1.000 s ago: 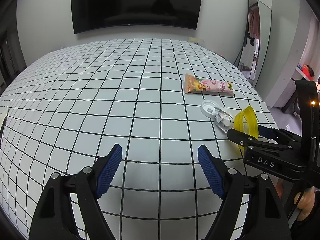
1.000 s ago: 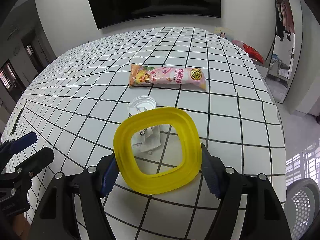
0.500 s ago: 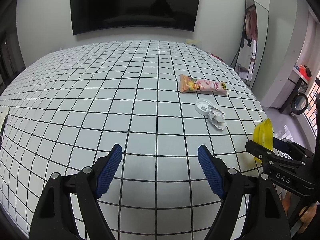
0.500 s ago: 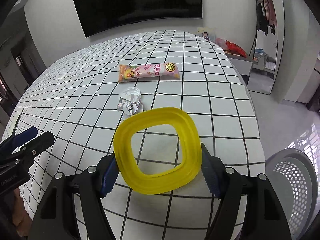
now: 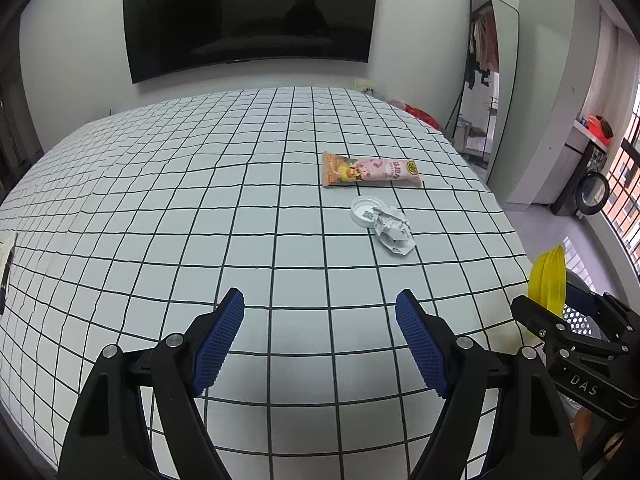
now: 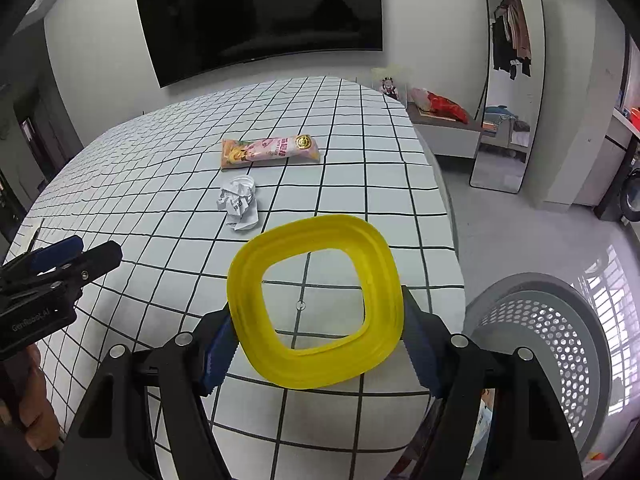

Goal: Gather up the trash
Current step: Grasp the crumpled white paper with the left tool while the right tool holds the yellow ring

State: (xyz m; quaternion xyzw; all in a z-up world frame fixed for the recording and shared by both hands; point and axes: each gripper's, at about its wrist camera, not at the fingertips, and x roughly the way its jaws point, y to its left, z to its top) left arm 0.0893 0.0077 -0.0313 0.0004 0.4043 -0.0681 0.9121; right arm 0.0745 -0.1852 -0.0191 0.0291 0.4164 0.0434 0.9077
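My right gripper is shut on a yellow plastic ring lid and holds it above the table's right edge; the lid also shows in the left wrist view. A grey perforated bin stands on the floor just right of it. On the table lie a pink snack wrapper, a white round cap and crumpled white paper. The wrapper and paper show in the right wrist view too. My left gripper is open and empty over the near table.
The table has a white cloth with a black grid. A black TV hangs on the far wall. A standing mirror leans at the right. A dark flat object lies at the table's left edge.
My right gripper has carried the yellow lid back and to the right, away from the paper and cap, to the table edge by the bin. The left gripper stayed open and nearly still.
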